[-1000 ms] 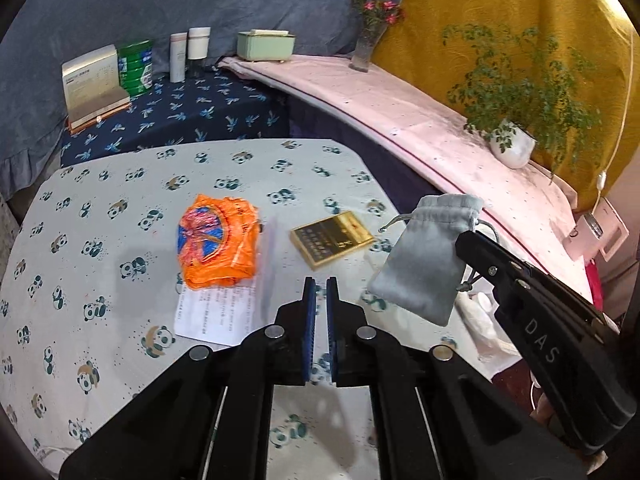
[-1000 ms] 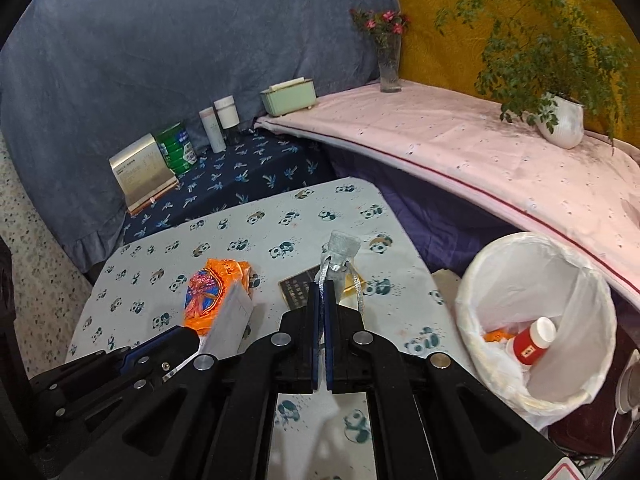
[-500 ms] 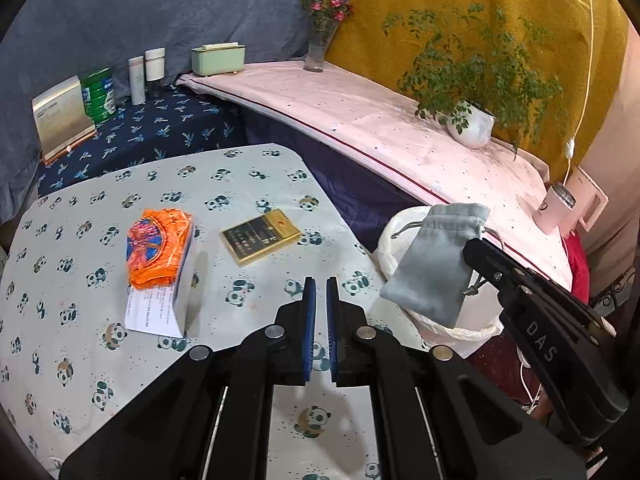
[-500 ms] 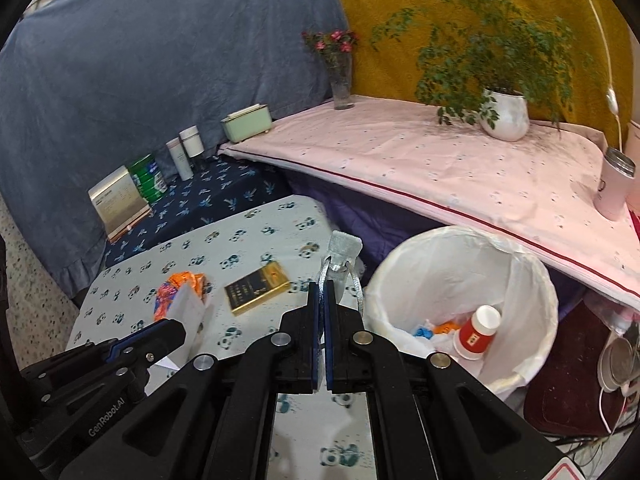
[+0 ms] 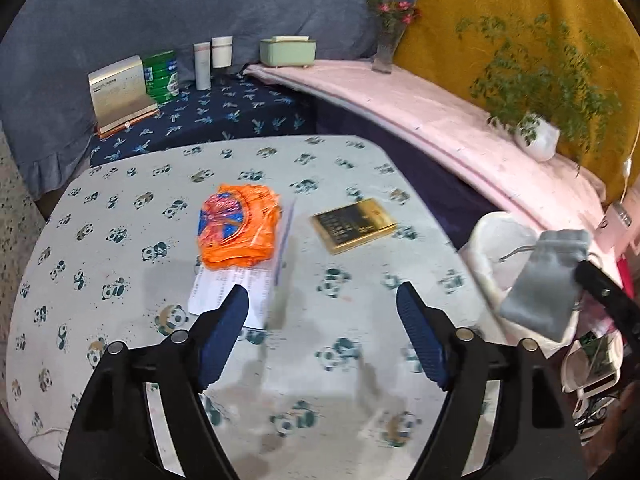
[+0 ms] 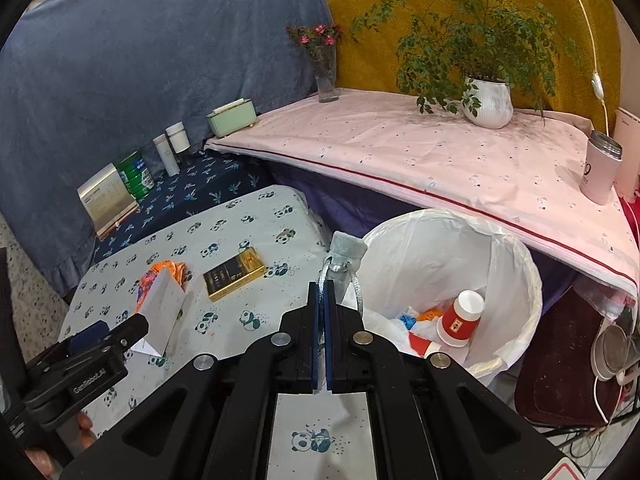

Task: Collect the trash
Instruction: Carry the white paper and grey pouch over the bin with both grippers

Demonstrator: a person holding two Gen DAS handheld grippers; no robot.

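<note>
My right gripper (image 6: 321, 304) is shut on a grey drawstring pouch (image 6: 345, 254) and holds it in the air at the near rim of the white-lined trash bin (image 6: 520, 264). The pouch (image 5: 544, 280) also shows at the right of the left wrist view, hanging over the bin (image 5: 492, 240). My left gripper (image 5: 322, 312) is open and empty above the panda-print table (image 5: 120, 280). An orange wrapper (image 5: 238, 226) lies on a white paper (image 5: 232, 292) just beyond its left finger. A gold box (image 5: 354, 225) lies to the right of them.
The bin holds a red and white cup (image 6: 460, 318) and scraps. A tin, bottles and boxes (image 5: 160, 76) stand on the dark blue cloth behind the table. A potted plant (image 6: 486, 100) and a tumbler (image 6: 600, 172) stand on the pink shelf.
My left gripper has opened wide and swung back over the table towards the orange wrapper. My right gripper has carried the pouch a little closer to the bin's rim.
</note>
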